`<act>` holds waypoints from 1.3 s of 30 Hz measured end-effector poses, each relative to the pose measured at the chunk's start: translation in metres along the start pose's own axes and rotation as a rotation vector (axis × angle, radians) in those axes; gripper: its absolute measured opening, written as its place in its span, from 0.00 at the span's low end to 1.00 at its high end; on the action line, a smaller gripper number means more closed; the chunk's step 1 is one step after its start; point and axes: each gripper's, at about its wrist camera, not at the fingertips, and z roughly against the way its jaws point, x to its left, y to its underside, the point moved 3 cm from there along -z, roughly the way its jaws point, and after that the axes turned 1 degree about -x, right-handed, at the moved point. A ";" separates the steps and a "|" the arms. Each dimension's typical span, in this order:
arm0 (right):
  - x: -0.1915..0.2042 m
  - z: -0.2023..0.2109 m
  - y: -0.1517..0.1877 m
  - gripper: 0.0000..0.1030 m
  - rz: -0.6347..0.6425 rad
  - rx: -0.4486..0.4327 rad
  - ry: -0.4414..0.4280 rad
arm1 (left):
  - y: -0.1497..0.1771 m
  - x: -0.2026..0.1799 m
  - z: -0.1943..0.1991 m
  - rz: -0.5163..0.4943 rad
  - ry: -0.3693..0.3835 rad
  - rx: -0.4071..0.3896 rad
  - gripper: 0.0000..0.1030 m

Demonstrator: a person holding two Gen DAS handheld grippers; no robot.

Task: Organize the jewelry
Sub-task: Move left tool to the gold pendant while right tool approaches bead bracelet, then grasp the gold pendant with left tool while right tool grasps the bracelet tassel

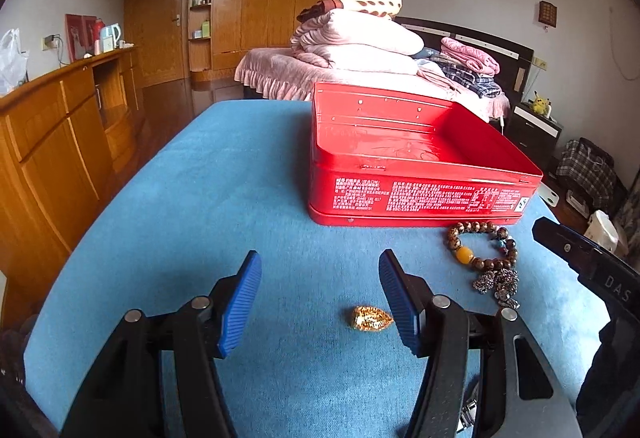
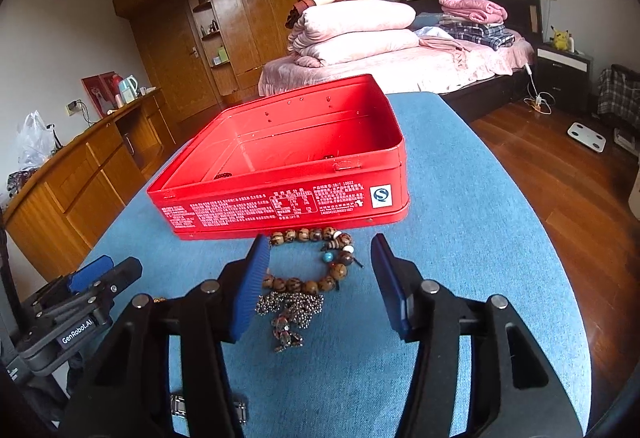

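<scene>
While both jaws stand open and empty, we lower the left hand-held gripper (image 1: 320, 302) around the gold ring (image 1: 370, 317) and the right hand-held gripper (image 2: 320, 282) around the bead bracelet (image 2: 316, 262) on the blue tabletop (image 1: 200, 198), before the red tin (image 1: 420, 174).

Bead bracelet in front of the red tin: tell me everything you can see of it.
The bead bracelet is a loop of brown patterned wood-like beads with one large amber bead, a turquoise one and a white one. It lies flat on the blue cloth close before the red tin, its near edge against a silvery beaded piece. The right gripper frames it, without gripping.
</scene>
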 end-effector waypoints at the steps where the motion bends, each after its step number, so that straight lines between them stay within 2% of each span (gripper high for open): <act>1: 0.001 0.002 0.002 0.50 0.006 -0.005 0.008 | 0.003 -0.001 0.000 0.010 -0.002 0.002 0.58; 6: 0.006 0.008 0.012 0.49 0.013 -0.010 0.011 | 0.021 -0.006 0.001 0.056 -0.006 0.006 0.58; 11: 0.012 0.012 0.022 0.49 0.023 -0.012 0.013 | 0.029 -0.014 -0.002 0.027 0.009 0.022 0.58; 14: 0.015 0.012 0.028 0.48 0.017 -0.009 0.018 | 0.031 -0.016 -0.006 0.016 0.012 0.038 0.50; 18: 0.018 0.010 0.035 0.47 0.016 0.001 0.020 | 0.036 -0.018 -0.013 0.009 0.036 0.080 0.32; 22: 0.018 0.010 0.033 0.46 0.015 -0.002 0.019 | 0.038 -0.022 -0.012 -0.016 0.037 0.084 0.30; 25: 0.019 0.007 0.035 0.44 0.015 0.009 0.004 | 0.039 -0.024 -0.013 -0.020 0.041 0.089 0.25; 29: 0.025 0.000 0.038 0.44 0.024 0.048 -0.021 | 0.039 -0.025 -0.013 -0.036 0.027 0.091 0.24; 33: 0.028 -0.007 0.040 0.43 0.028 0.081 -0.003 | 0.038 -0.024 -0.013 -0.027 0.032 0.092 0.24; 39: 0.029 -0.019 0.044 0.32 0.014 0.135 0.039 | 0.038 -0.023 -0.012 -0.016 0.037 0.091 0.24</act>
